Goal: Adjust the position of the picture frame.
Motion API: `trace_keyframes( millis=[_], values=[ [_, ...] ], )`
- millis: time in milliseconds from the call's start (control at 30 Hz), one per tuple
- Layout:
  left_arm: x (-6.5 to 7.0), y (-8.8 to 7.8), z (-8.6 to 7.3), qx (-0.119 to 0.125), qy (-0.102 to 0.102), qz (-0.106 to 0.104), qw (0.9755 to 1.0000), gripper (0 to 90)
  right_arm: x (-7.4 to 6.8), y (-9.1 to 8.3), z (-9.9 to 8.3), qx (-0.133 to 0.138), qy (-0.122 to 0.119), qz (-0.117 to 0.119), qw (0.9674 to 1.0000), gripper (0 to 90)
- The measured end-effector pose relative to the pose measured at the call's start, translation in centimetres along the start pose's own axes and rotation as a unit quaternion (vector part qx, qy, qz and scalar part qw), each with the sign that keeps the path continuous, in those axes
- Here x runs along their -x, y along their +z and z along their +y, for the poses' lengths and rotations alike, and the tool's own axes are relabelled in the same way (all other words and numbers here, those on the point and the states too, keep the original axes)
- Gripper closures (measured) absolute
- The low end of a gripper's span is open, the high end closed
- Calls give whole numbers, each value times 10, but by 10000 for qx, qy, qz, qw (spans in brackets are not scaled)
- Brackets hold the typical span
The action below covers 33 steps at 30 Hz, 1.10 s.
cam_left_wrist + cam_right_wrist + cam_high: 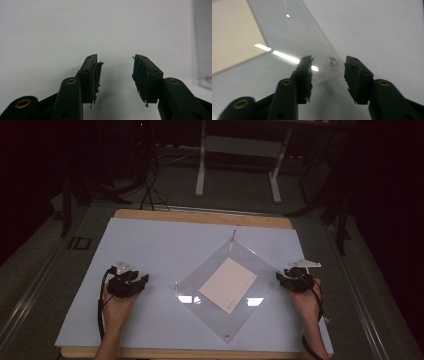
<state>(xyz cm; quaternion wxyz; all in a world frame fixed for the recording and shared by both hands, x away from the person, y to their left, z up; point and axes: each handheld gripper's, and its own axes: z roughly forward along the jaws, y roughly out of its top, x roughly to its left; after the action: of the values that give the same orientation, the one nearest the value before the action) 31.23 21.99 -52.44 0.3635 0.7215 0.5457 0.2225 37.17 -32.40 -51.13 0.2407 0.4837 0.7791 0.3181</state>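
Observation:
A clear acrylic plate (240, 270) lies like a diamond on the white sheet, with a beige card (228, 284) under its middle. Small metal studs stand at its far corner (234, 234), left corner (176, 284) and near corner (227, 338). My right gripper (290, 276) is open at the plate's right corner. In the right gripper view a small stud (332, 61) sits between the open jaws (328, 60), on the plate (294, 35) beside the card (232, 32). My left gripper (132, 282) rests open on the sheet, left of the plate, with nothing between its jaws (116, 60).
The white sheet (150, 245) covers most of a wooden table (200, 216). The plate's edge (206, 82) shows at the far right of the left gripper view. Beyond the table stand a white desk frame (240, 150) and floor cables (150, 185).

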Motion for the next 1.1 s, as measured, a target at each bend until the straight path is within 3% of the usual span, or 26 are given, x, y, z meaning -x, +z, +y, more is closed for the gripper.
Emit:
trace_keyframes(
  millis=[200,233,433,700,867,1100],
  values=[
    [11,-4,-3,-20,140,-153,9998,545,-5,0,7,121,-145,226,9996,628],
    [14,-5,-3,-33,182,-189,9996,545,-6,1,10,181,-209,361,9990,628],
    [24,-8,-5,-28,337,-395,9986,544,-12,2,23,290,-452,526,9972,635],
    [38,-10,-6,62,518,-662,9964,534,-17,10,42,361,-485,810,9949,716],
    [45,-13,-4,224,667,-756,9946,534,-23,18,52,291,-582,870,9941,754],
    [56,-7,-5,104,817,-898,9926,534,-30,31,64,291,-671,922,9930,834]
  ],
)
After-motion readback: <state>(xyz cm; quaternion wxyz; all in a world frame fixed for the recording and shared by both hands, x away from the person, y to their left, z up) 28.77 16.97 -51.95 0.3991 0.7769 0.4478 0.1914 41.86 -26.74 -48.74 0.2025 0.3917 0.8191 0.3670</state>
